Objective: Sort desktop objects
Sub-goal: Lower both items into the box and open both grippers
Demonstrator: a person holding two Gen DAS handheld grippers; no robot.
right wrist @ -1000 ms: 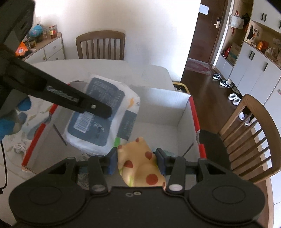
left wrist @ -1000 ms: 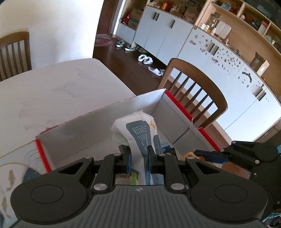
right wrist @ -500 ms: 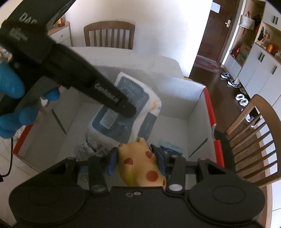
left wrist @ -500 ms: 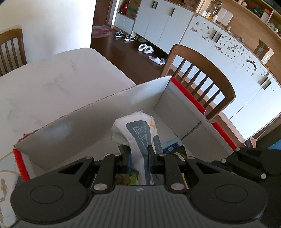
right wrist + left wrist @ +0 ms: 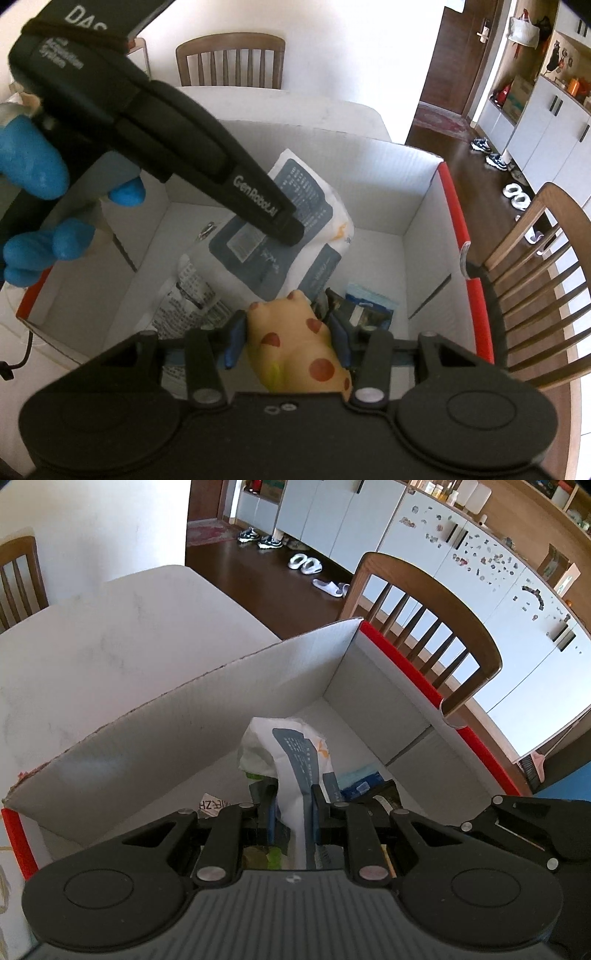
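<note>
The left gripper (image 5: 293,806) is pinching a white and slate-blue soft pack of tissues (image 5: 295,753) between its narrow-set jaws, reaching down into the white cardboard box (image 5: 177,716) with red-taped edges. In the right wrist view that same left gripper (image 5: 291,230) is crossing in from the upper left, its black finger lying across the printed face of the tissue pack (image 5: 284,236), and a hand in a blue glove (image 5: 40,206) is wrapping around its handle outside the box's left wall.

The right gripper (image 5: 287,338) is also reaching into the box, nearer the wall with the red edge. Its jaws are opening around a yellow squeeze toy with red-brown spots (image 5: 295,347); the toy is sitting between the blue pads, and a gap is showing along its left side, so the pads are no longer clearly pressing on it.

Inside the box, the tissue pack is hanging tilted above the floor, roughly in the middle. Beneath and to its left, a crinkled printed wrapper (image 5: 188,291) is lying on the box floor. To the right of the toy, a dark blue packet (image 5: 369,310) is lying against the red-edged wall's base.

The box is standing on a pale tabletop (image 5: 92,653). A wooden chair (image 5: 535,280) is standing just beyond the red-edged side, and another wooden chair (image 5: 231,59) is standing past the far end of the table.
</note>
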